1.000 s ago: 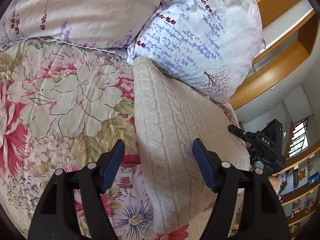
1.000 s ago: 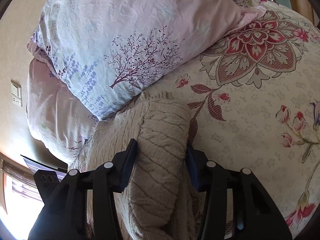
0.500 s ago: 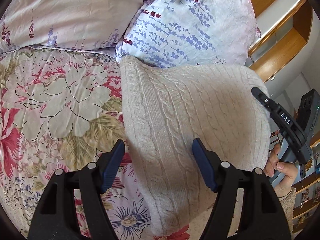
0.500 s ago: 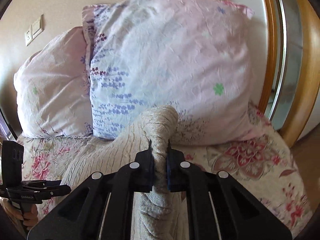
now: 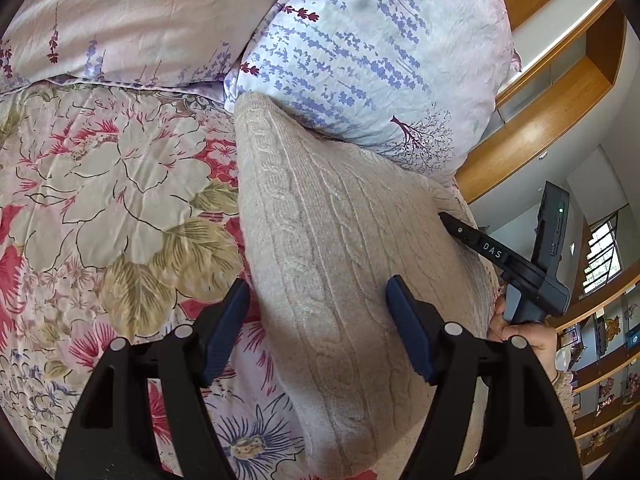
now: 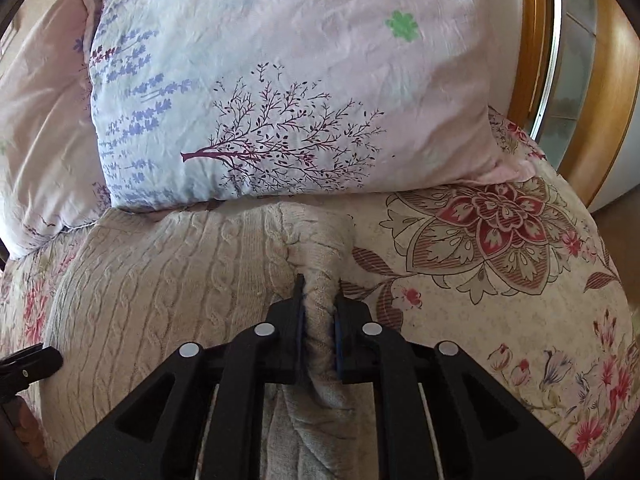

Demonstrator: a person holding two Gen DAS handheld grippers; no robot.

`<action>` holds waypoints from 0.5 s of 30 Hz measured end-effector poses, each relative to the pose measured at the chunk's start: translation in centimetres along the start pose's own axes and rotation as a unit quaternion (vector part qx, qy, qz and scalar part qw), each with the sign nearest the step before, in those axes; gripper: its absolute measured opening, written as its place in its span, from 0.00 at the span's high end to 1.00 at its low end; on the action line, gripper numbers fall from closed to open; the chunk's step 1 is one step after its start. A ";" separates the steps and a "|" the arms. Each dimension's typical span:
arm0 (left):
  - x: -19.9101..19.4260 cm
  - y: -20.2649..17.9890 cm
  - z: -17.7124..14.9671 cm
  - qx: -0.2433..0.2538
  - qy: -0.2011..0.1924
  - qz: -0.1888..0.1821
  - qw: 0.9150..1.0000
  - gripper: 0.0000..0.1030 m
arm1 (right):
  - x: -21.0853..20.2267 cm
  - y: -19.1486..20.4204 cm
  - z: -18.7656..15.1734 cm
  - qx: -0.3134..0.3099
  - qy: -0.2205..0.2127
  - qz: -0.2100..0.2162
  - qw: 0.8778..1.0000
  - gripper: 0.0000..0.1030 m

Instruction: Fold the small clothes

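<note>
A beige cable-knit sweater lies on the floral bedspread, its far end against a pillow. My left gripper hangs open just above it, with the knit passing under and between the blue pads without touching them. In the right wrist view my right gripper pinches a bunched fold at the right edge of the sweater. Its jaws are opening slightly, and the pads still press the fold. A hand holds the right gripper at the sweater's right side.
Two lavender-print pillows stand at the head of the bed, right behind the sweater. The floral bedspread spreads left of the sweater and also right of it. A wooden frame borders the bed on the far right.
The right gripper closed on the sweater's fold, raised it so the knit spread wide, then brought it down and rolled. The left gripper kept still and open.
</note>
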State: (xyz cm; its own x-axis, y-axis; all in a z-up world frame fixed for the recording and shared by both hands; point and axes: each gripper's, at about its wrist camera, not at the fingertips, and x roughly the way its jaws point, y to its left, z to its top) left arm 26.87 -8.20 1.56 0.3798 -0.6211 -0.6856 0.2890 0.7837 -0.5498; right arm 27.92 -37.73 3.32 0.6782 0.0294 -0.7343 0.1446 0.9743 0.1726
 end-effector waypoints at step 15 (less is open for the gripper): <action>-3.0 1.4 -1.4 -0.035 -0.001 -0.023 0.999 0.31 | -9.0 -5.7 -8.7 0.145 -0.001 0.170 0.975 0.49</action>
State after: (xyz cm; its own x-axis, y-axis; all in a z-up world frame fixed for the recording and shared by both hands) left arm 24.91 -5.26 2.14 0.3689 -0.6562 -0.6582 0.2441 0.7517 -0.6126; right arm 14.78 -41.58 3.24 0.7235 0.3392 -0.6012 0.1087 0.8041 0.5845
